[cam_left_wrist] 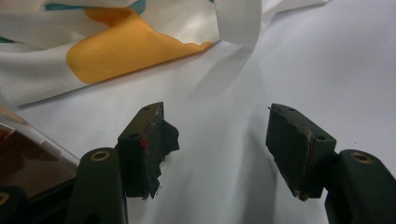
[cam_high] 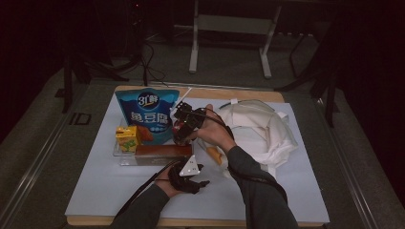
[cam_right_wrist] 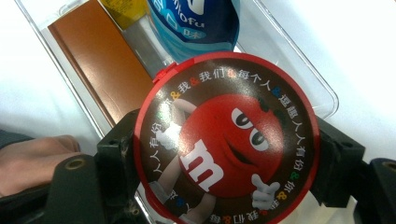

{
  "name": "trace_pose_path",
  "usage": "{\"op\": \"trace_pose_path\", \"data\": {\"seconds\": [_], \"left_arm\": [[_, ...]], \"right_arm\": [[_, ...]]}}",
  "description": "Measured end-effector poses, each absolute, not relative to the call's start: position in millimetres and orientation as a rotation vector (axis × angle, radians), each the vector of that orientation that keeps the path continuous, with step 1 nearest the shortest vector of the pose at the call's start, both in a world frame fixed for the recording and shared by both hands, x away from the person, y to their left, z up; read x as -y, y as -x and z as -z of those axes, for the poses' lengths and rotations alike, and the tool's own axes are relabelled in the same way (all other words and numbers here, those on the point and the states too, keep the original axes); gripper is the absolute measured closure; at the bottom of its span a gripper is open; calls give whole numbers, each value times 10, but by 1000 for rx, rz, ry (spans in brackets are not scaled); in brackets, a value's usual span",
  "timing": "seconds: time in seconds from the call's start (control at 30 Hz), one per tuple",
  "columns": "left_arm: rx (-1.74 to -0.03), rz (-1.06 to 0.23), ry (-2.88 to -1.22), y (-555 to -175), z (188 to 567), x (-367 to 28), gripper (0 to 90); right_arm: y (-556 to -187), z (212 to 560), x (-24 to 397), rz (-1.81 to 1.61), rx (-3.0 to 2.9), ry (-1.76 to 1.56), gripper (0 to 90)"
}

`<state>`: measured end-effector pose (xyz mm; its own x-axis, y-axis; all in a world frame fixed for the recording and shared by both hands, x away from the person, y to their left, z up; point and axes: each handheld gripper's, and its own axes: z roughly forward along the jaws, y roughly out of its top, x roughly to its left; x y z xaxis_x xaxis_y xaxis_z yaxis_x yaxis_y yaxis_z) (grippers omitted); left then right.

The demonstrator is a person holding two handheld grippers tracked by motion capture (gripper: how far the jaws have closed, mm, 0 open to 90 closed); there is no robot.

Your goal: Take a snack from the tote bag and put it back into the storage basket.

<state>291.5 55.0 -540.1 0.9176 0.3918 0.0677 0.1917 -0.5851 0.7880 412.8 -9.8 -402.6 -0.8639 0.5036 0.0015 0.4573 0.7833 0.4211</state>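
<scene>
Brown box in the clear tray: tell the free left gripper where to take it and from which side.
Grip the brown box across its two long faces, coming from above. It lies along the clear tray's near wall, its top face exposed; the open left gripper rests just in front of it.

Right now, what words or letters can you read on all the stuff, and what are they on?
"m": round red-rimmed candy tin in the right gripper.
Ring of Chinese characters on that lid, partly readable: "我们", "每个人".
"3" and "鱼豆腐": blue snack bag.
"ofu": the same bag's lower part.
Yellow drink carton: too blurred.
</scene>
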Motion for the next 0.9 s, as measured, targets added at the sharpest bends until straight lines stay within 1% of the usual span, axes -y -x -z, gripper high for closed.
{"op": "trace_pose_path", "data": {"seconds": [0.9], "left_arm": [[-415,-290,-2209,-2914,5402,-548,382]], "right_arm": [[-4185,4130,88,-622,-2851,-803,254]]}}
